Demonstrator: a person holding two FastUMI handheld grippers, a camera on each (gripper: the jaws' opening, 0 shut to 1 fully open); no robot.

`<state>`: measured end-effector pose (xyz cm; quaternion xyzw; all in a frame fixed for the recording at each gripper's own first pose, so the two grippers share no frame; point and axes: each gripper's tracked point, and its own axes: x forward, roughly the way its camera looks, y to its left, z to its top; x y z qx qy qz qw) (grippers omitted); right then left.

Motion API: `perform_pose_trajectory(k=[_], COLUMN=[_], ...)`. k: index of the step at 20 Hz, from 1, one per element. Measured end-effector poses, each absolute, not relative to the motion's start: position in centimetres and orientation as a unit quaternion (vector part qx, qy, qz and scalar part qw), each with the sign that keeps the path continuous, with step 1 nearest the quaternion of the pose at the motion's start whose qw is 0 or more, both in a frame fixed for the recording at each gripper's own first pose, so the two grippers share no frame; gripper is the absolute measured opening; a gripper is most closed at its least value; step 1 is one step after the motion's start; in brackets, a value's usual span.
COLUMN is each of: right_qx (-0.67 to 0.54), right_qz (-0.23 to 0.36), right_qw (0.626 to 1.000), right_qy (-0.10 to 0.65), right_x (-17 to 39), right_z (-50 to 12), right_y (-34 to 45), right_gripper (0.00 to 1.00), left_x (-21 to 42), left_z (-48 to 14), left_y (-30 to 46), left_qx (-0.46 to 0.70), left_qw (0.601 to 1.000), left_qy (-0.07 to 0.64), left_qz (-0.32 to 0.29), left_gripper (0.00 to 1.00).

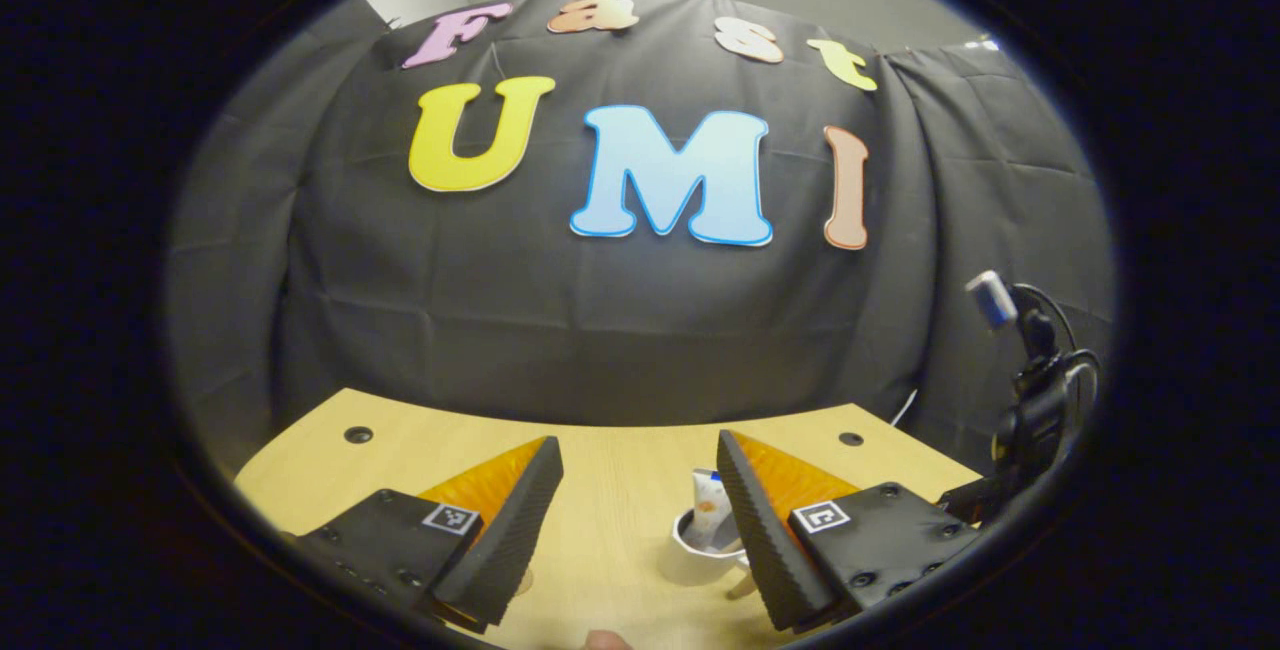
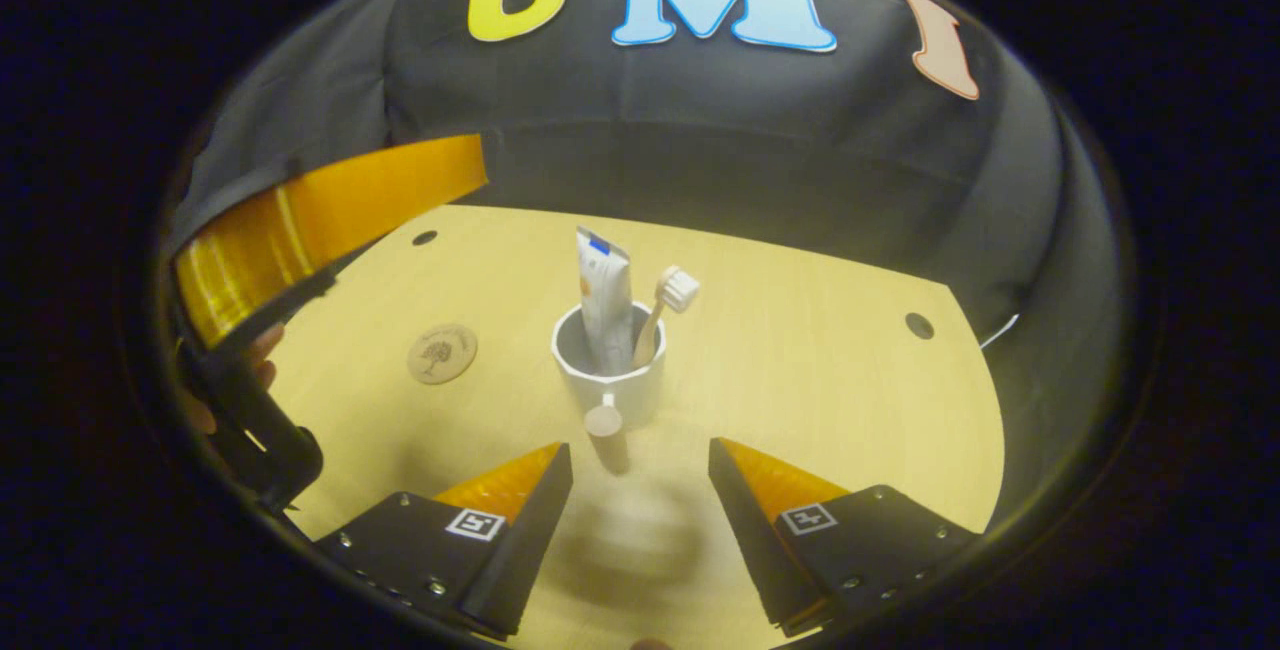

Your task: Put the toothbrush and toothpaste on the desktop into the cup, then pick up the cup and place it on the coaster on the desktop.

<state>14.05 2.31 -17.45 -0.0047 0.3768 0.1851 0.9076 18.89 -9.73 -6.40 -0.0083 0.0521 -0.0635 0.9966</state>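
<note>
White cup point(image 1: 700, 555) sits half-hidden behind the spread left hand-held gripper point(image 1: 640, 520); right hand-held gripper point(image 2: 640, 515) also gapes empty.

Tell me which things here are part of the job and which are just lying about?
Part of the job: cup, toothpaste, toothbrush, coaster, right tongs, left tongs.
Just there: desk, its holes, cable.

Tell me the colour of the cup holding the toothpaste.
White; the cup shows best in the right gripper view.
</note>
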Motion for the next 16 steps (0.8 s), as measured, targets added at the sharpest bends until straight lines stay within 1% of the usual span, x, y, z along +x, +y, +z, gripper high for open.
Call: perform_pose_trajectory(k=[4,9,10,11,16], right_qx=[0.022,0.032,0.028,0.019,-0.04], right_qz=[0.189,0.183,0.181,0.181,0.178], right_qw=[0.887,0.866,0.863,0.86,0.843], right_qy=[0.421,0.465,0.471,0.477,0.506], right_x=[14.7,16.0,16.2,16.6,17.6], right_z=[-18.4,-19.8,-19.9,-20.1,-21.2], right_y=[3.9,5.2,5.5,5.6,5.7], right_gripper=[0.84,0.84,0.84,0.84,0.84], left_x=[16.6,13.5,13.1,12.6,11.6], left_z=[-6.4,-8.5,-9.0,-9.5,-10.6], left_y=[-7.2,-4.9,-4.6,-4.2,-2.3], left_qx=[-0.026,-0.046,-0.046,-0.044,-0.046], left_qw=[0.997,0.993,0.993,0.992,0.99], left_qy=[0.062,0.102,0.11,0.116,0.133], left_qz=[-0.043,-0.025,-0.023,-0.02,-0.012], left_gripper=[0.98,0.98,1.0,0.98,0.98])
